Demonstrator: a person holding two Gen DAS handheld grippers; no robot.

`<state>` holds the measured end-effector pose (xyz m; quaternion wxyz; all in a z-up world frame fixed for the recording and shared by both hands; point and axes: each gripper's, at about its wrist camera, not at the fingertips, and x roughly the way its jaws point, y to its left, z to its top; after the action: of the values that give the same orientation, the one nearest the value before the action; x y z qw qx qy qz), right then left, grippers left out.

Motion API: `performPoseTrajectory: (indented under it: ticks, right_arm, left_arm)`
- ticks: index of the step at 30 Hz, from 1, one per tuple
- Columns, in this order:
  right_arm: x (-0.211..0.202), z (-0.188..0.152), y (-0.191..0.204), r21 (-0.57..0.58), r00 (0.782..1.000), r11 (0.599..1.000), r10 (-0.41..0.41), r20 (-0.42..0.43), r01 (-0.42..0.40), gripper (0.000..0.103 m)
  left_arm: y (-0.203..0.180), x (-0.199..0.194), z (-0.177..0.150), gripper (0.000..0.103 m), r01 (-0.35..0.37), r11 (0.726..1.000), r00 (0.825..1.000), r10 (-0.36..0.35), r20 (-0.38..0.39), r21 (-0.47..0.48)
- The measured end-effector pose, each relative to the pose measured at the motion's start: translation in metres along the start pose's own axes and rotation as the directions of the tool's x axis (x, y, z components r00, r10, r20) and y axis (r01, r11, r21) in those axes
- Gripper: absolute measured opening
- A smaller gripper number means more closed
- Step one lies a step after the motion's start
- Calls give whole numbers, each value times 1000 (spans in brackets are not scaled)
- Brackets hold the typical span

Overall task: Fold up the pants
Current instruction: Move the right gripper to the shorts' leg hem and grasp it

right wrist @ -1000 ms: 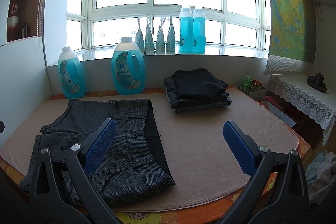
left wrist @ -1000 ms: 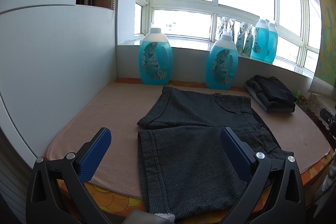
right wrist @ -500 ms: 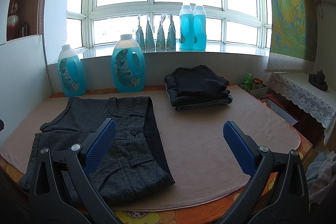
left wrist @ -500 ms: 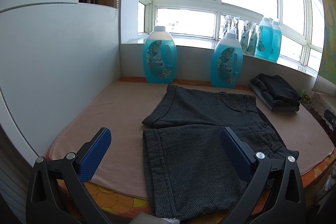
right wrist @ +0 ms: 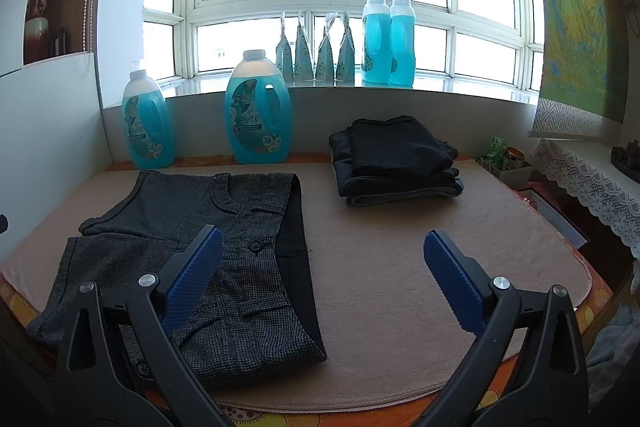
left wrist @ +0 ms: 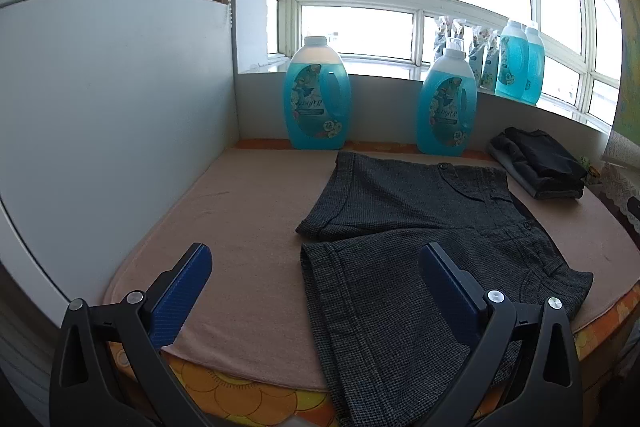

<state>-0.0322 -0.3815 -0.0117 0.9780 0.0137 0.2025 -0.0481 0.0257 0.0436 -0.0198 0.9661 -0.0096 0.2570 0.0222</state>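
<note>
Dark grey short pants [left wrist: 420, 251] lie spread flat on the tan mat [left wrist: 248, 211], the waist to the right and both leg hems to the left; they also show in the right wrist view [right wrist: 208, 251]. My left gripper [left wrist: 316, 267] is open and empty, above the near leg hem at the mat's front edge. My right gripper [right wrist: 320, 251] is open and empty, above the waist end of the pants, its left finger [right wrist: 196, 271] over the fabric.
A stack of folded dark clothes [right wrist: 396, 159] sits at the back right of the mat. Two blue detergent jugs [left wrist: 318, 107] [left wrist: 446, 113] stand against the back wall. A white panel [left wrist: 100, 131] borders the left side. A lace-covered side table [right wrist: 592, 179] stands at the right.
The left gripper has drifted left and slightly forward, so the pants sit further right in its view. The right gripper has edged slightly forward. Both stay open.
</note>
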Motion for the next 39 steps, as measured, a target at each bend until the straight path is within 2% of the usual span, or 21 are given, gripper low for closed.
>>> performPoseTrajectory:
  ticks: [3,7,10,12,15,19,23,26,28,30,33,39]
  right_arm:
    - [12,0,-2,6,998,999,44,-38,-44,90]
    - [24,-7,-1,-6,989,993,114,-97,-115,79]
    - [29,-15,2,-42,979,988,141,-144,-149,75]
    - [31,-20,2,-56,972,984,156,-173,-168,71]
    - [36,-27,-4,-49,953,975,200,-227,-216,60]
    - [39,-41,-13,-34,927,961,253,-278,-273,55]
    - [36,-53,-9,-89,909,942,284,-306,-324,50]
    - [29,-60,1,-161,895,914,307,-324,-372,49]
    - [25,-63,11,-208,880,888,326,-345,-410,48]
    - [22,-67,22,-255,864,856,346,-367,-451,44]
    - [19,-73,41,-341,849,803,348,-398,-489,42]
    - [25,-88,68,-492,830,690,307,-466,-531,42]
  left_arm:
    - [7,9,0,95,3,1000,1000,-3,-24,7]
    - [16,22,-4,84,70,997,993,-72,-90,-24]
    - [16,24,-13,79,83,997,988,-82,-129,0]
    - [16,23,-19,72,91,996,984,-87,-154,17]
    - [20,20,-29,66,125,992,973,-122,-196,2]
    - [20,11,-48,62,174,985,954,-172,-246,-14]
    - [14,-1,-67,58,197,980,938,-185,-293,13]
    - [5,-10,-79,52,223,973,925,-191,-329,60]
    - [-2,-16,-84,49,235,966,923,-188,-337,105]
    - [-11,-20,-87,46,261,954,917,-197,-348,149]
    - [-25,-21,-92,37,303,929,903,-208,-376,214]
    - [-49,-25,-99,36,361,869,891,-215,-400,338]
